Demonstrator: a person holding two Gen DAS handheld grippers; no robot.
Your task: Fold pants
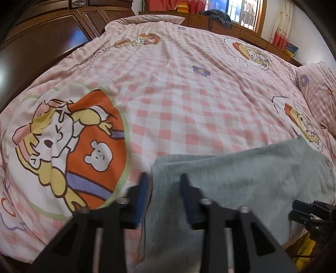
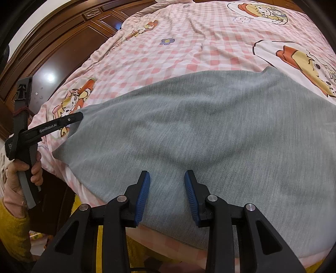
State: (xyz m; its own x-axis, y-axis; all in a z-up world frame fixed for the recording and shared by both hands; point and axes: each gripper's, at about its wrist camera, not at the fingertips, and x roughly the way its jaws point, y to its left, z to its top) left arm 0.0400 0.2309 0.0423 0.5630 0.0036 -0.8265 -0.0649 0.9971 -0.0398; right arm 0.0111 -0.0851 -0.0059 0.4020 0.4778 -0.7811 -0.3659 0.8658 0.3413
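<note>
Grey pants (image 2: 205, 134) lie flat on the pink checked bed cover, near its front edge; they also show in the left wrist view (image 1: 241, 178). My left gripper (image 1: 164, 178) is open, its jaws astride the pants' left edge; it shows from the side in the right wrist view (image 2: 78, 116), at the pants' left corner. My right gripper (image 2: 167, 175) is open and empty, just above the pants' near edge; it shows at the right edge of the left wrist view (image 1: 298, 206).
The bed cover (image 1: 178, 100) has cartoon prints. A dark wooden wardrobe (image 1: 42, 37) stands along the left side. A pillow (image 1: 319, 90) lies at the right. A wooden ledge with a dark cloth (image 1: 218, 15) runs behind the bed.
</note>
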